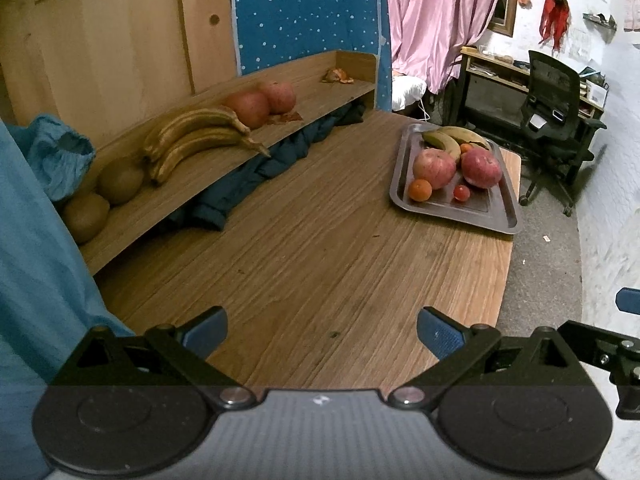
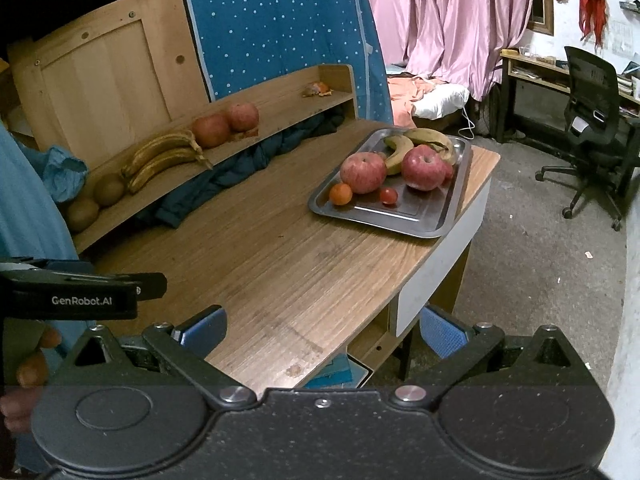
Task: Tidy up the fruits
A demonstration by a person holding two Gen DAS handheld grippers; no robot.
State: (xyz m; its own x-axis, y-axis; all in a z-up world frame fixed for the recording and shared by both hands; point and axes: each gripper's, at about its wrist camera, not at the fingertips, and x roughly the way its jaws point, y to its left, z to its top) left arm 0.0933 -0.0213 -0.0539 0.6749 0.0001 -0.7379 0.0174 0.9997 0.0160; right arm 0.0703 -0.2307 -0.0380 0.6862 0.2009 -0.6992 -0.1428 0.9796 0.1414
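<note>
Left gripper (image 1: 322,330): jaws spread, empty, above counter (image 1: 304,248).
Right gripper (image 2: 323,330): jaws spread, empty.
Tray (image 2: 404,222): apples, bananas, small fruits.
Shelf (image 1: 224,184): bananas, apples, kiwis.

Red apples (image 2: 363,172), grey tray (image 2: 400,222)

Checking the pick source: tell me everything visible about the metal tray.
The metal tray is a shallow, grey, shiny rectangle with rounded corners and a raised rim, apparently steel. It lies flat on the wooden table at its far right corner, close to the edge. Its far half holds two apples, bananas, an orange and a small red fruit; the near half is bare. Neither gripper touches it.
</note>
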